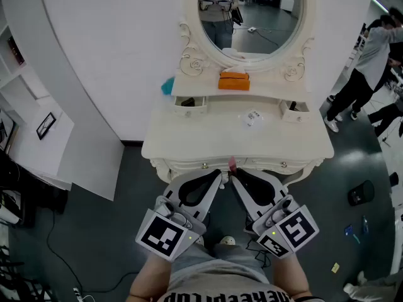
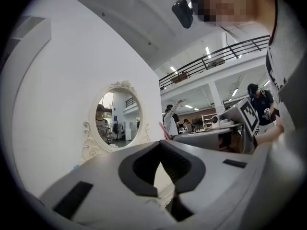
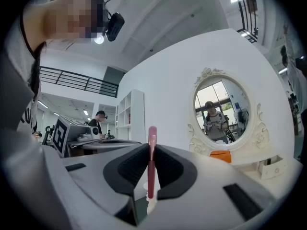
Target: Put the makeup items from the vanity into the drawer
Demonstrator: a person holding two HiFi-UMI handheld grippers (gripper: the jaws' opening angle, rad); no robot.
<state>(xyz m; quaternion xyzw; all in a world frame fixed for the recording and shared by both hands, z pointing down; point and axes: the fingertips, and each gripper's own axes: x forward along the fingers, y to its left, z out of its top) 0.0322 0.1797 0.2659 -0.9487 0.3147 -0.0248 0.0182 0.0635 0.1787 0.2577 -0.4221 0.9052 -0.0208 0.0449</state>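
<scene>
A white vanity (image 1: 189, 145) stands in front of me. Both grippers hang at its front edge with their tips close together. My right gripper (image 1: 233, 176) (image 3: 151, 145) is shut on a slim pink makeup stick (image 1: 232, 163) (image 3: 152, 166), which stands upright between its jaws. My left gripper (image 1: 220, 175) (image 2: 160, 145) is shut with nothing in it, just left of the stick (image 2: 165, 131). A small pale packet (image 1: 253, 117) lies on the vanity top. An orange pouch (image 1: 233, 80) (image 3: 220, 156) sits on the upper shelf below the oval mirror (image 1: 250, 11).
Two small upper drawers, left (image 1: 189, 102) and right (image 1: 294, 110), stand pulled out; the left one holds something dark. The wide front drawer (image 1: 204, 166) looks shut. A teal thing (image 1: 167, 85) sits at the shelf's left end. People (image 1: 371, 61) stand at the right.
</scene>
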